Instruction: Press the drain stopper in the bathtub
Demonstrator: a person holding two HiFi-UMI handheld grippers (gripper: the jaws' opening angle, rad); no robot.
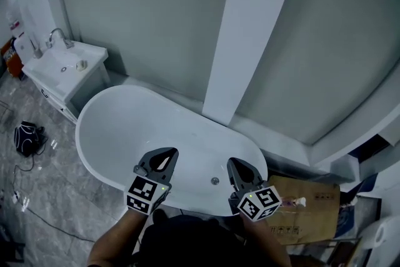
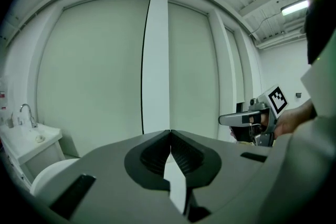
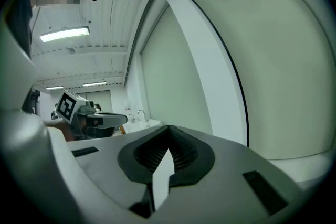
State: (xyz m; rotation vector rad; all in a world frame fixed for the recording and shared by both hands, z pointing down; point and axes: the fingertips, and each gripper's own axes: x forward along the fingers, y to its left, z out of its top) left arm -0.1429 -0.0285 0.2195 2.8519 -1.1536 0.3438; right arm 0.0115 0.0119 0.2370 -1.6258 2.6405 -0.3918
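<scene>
Nearest, at bottom edge of head view: dark clothing and a forearm. Just ahead, left gripper and right gripper, side by side, well apart from each other, each with marker cube toward the body. Both held over near rim of bathtub, tips aimed toward far side. Left gripper view: jaws clenched, ribbed pads meeting at the tips, nothing between them. Right gripper view: same, jaws closed tip to tip, empty. Each gripper visible in the other's view, level and off to the side. Below and between the two grippers: drain stopper, small round metal disc on tub floor near the near wall, closer to right gripper than to left; touched by neither. Tub white, oval, freestanding, inside bare apart from the stopper. Right of tub, on the ground: flat cardboard box. Left of tub: grey marbled floor with black bag and loose cable. Past tub's left end: white sink cabinet with faucet. Farthest: pale grey-green wall, split by a white pillar rising behind tub's far rim.
</scene>
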